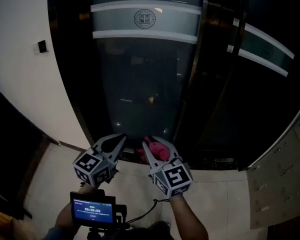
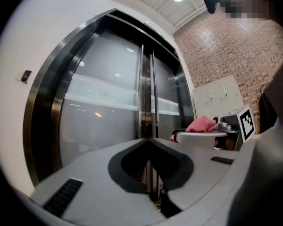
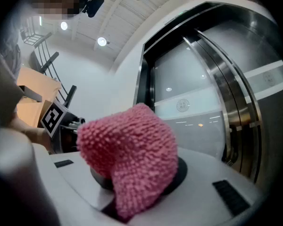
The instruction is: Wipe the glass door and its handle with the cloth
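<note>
The pink cloth (image 3: pixel 132 154) is a bunched lump with no clear long axis. In the right gripper view it bulges above the jaws, and one fold hangs toward 6 o'clock into the gap between them. In the head view it pokes out toward 12 o'clock, at the glass door (image 1: pixel 140 84), and sits low before the door's bottom edge.

The right hand-held gripper (image 1: pixel 159 151) is clamped on the cloth, its jaws kept slightly apart by the wad. The left hand-held gripper (image 2: pixel 149 140) lies at 9 o'clock of the right one. Its jaws are closed tip to tip with nothing between them, and it touches nothing.

Both point at the door, whose long handle (image 3: pixel 236 112) runs upright, 12 to 6 o'clock, at 2 o'clock of the cloth.
</note>
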Demonstrator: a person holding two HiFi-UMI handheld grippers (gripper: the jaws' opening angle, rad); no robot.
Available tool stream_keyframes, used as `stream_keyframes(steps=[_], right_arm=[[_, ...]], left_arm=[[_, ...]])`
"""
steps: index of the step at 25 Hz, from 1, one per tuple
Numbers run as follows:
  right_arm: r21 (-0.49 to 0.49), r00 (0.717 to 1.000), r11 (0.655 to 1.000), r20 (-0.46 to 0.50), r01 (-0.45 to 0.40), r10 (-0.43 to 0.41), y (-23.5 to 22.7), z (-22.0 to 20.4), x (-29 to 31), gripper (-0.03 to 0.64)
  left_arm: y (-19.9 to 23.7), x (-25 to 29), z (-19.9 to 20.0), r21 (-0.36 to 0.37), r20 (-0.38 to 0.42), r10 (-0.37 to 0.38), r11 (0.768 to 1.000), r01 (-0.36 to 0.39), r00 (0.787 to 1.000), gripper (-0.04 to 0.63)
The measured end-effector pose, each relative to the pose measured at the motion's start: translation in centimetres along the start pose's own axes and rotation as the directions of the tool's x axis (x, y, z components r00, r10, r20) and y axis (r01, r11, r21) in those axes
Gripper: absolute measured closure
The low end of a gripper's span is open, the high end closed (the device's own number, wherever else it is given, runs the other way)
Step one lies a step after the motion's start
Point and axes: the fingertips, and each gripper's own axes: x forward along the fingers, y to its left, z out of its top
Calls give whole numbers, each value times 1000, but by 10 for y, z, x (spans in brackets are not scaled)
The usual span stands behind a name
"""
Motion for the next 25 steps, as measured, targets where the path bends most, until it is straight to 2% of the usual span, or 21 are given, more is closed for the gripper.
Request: stream_keyframes(steps=[5, 11, 18, 23, 25], right_arm=[[-27, 998, 998, 11, -59, 59, 4, 3, 54, 539], [-61, 989, 990, 61, -128, 132, -22, 7, 155, 540], [-42, 948, 961, 154, -274, 278, -49, 24, 309, 540], [-50, 920, 934, 162, -354, 357, -70, 57, 421, 540], [-62, 912, 927, 167, -371, 376, -75, 74, 467, 540]], left_arm=[[55, 7, 6, -5, 17, 33, 999, -33, 999, 588], [136, 44, 16, 8, 50, 87, 996, -87, 995, 589], [252, 102, 58, 37, 60, 173, 984, -176, 983, 589], [352, 125, 81, 124, 96, 255, 956, -266, 962, 589], [378, 133, 90, 93, 85, 267, 957, -275, 960, 589]])
